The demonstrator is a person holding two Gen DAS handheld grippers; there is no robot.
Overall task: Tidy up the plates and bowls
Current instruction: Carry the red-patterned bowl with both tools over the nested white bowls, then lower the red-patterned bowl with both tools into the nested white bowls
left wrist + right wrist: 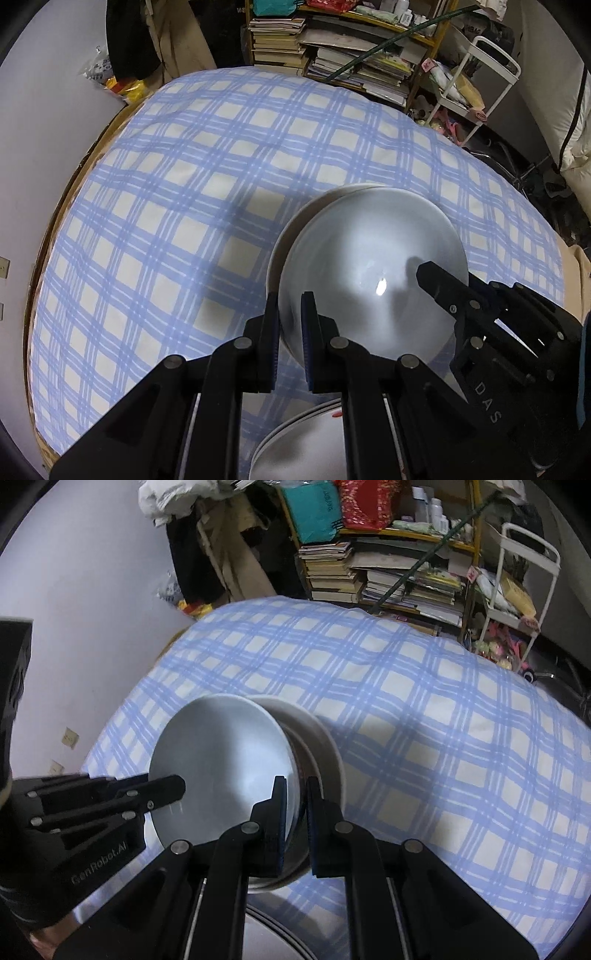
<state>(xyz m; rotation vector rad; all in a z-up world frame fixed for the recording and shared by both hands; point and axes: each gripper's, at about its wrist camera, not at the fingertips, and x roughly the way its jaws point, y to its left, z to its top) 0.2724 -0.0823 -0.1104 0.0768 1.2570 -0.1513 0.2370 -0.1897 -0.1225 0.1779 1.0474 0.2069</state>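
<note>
A pale grey plate (369, 280) hangs tilted over the blue checked tablecloth, held by both grippers. My left gripper (290, 325) is shut on its left rim, and my right gripper (428, 277) clamps the opposite edge. In the right wrist view the same plate (221, 760) has my right gripper (295, 808) shut on its right rim and my left gripper (177, 792) on its left edge. Just under and behind the plate a white bowl (327, 753) sits on the cloth, its rim (291, 229) peeking out. Several plates are stacked (295, 443) near the front edge, partly hidden by the fingers.
The checked cloth (184, 184) covers the whole table. Beyond the far edge stand a shelf of books (332, 55) and a white wire cart (480, 85). A pale wall (44, 110) runs along the left side. Bags lie in the far left corner (125, 85).
</note>
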